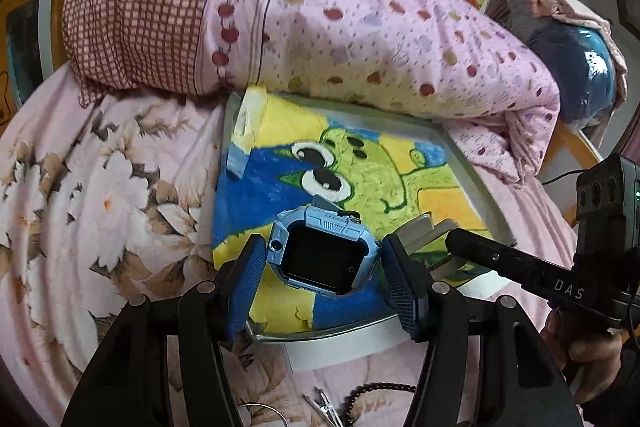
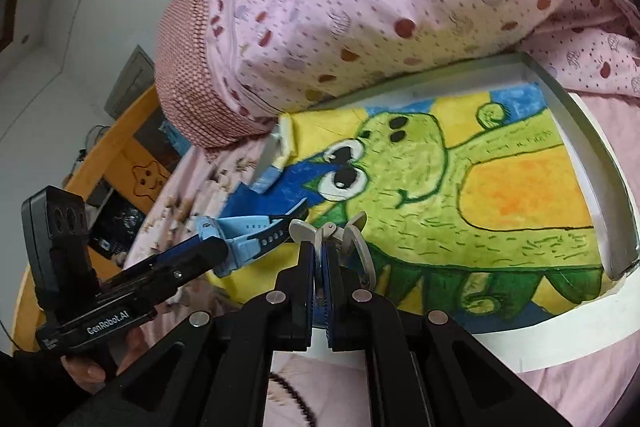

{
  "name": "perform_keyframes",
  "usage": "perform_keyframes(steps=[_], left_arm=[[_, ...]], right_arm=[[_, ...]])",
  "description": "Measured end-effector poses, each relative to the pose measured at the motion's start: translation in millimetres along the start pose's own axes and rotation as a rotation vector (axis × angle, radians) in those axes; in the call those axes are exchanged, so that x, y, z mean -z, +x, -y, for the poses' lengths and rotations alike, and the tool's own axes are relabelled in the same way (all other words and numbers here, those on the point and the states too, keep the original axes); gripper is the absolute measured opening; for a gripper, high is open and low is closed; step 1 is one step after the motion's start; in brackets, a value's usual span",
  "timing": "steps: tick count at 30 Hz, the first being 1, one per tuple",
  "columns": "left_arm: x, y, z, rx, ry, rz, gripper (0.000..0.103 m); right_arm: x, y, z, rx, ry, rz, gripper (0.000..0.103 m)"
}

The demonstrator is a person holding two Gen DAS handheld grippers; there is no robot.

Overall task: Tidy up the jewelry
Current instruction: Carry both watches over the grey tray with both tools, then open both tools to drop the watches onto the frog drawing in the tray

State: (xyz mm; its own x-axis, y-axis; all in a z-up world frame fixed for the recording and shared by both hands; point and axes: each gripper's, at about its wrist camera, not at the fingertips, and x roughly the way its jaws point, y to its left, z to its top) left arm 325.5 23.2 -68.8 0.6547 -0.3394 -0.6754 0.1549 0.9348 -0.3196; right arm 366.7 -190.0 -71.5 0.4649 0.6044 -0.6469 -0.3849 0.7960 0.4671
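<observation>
The left gripper [image 1: 322, 267] has its fingers [image 1: 246, 279] spread wide on either side of a blue watch [image 1: 324, 255], which lies face up on the drawing [image 1: 384, 171] in the white tray [image 2: 608, 187] on the bed [image 1: 80, 187]. Neither pad touches it. The right gripper [image 2: 321, 255] has its fingers pressed together on a white hair clip [image 2: 340, 231] (just beside the watch's strap). Dark beads [image 1: 372, 393] and a ring [image 1: 260, 411] lie on the bed nearby.
</observation>
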Motion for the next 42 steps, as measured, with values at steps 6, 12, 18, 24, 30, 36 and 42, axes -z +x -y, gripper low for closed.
perform_keyframes(steps=[6,12,18,24,30,36,42], left_arm=[[8.7,11.3,-0.4,-0.025,0.022,-0.06,0.054],[12.8,6.8,0.7,-0.032,0.005,-0.087,0.054],[10.5,-26.9,13.2,-0.048,0.001,0.005,0.072],[12.3,-64.2,33.9,-0.098,0.011,0.075,0.084],[22.2,-108.3,51.7,-0.138,-0.002,0.184,0.101],[36.0,-148.3,71.1,-0.176,0.035,0.265,0.101],[61.3,-181.8,87.5,-0.196,0.063,0.317,0.101]], right_arm=[[7.6,-3.8,4.4,0.075,-0.056,-0.002,0.011],[13.2,-25.1,12.9,0.108,-0.049,0.028,0.037],[19.2,-61.9,13.8,0.138,-0.038,0.097,0.058],[26.9,-102.9,1.7,0.142,-0.046,0.18,0.075],[43.4,-148.4,-24.6,0.17,-0.129,0.276,0.093],[71.3,-190.4,-55.8,0.231,-0.248,0.384,0.103],[104.2,-217.7,-72.5,0.259,-0.316,0.428,0.103]])
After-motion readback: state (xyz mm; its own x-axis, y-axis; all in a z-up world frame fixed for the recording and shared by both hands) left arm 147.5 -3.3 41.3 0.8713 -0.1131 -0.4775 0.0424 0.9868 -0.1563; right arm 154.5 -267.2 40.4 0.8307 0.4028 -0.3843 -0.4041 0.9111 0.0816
